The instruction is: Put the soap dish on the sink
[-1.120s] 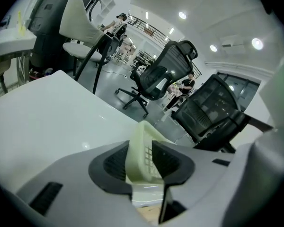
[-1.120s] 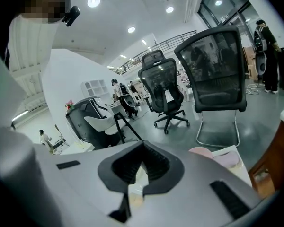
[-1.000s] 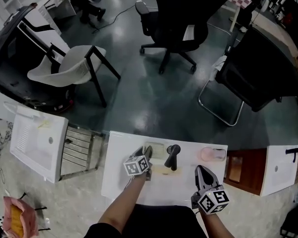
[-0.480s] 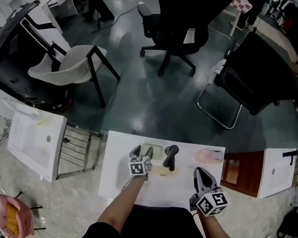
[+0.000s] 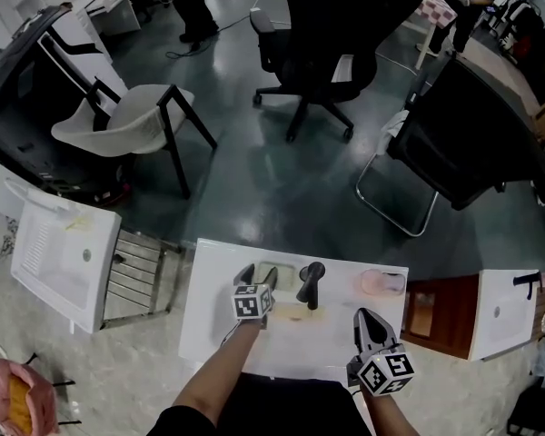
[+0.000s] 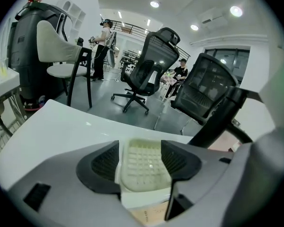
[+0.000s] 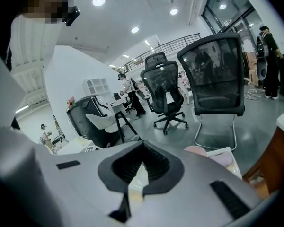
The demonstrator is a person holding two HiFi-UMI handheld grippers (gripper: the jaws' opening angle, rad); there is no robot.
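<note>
A pale green soap dish (image 5: 284, 277) lies on the white sink (image 5: 207, 321), just left of the black faucet (image 5: 310, 285). My left gripper (image 5: 259, 277) is at the dish, and its jaws are opening. In the left gripper view the dish (image 6: 142, 168) sits flat on the sink top (image 6: 61, 126) between the two spread pads of my left gripper (image 6: 141, 150), which stand beside its edges. My right gripper (image 5: 362, 316) hovers over the sink's front right part. It is shut with nothing in it, and its tips meet in the right gripper view (image 7: 141, 167).
A pink object (image 5: 381, 282) rests on the sink's right end. A second white basin (image 5: 59, 262) and a metal rack (image 5: 145, 275) stand to the left. A brown cabinet (image 5: 427, 312) is to the right. Behind the sink are office chairs (image 5: 331, 34) on the dark floor.
My left gripper's jaws have spread apart on either side of the soap dish, and the gripper has rolled a little. The right gripper has hardly moved.
</note>
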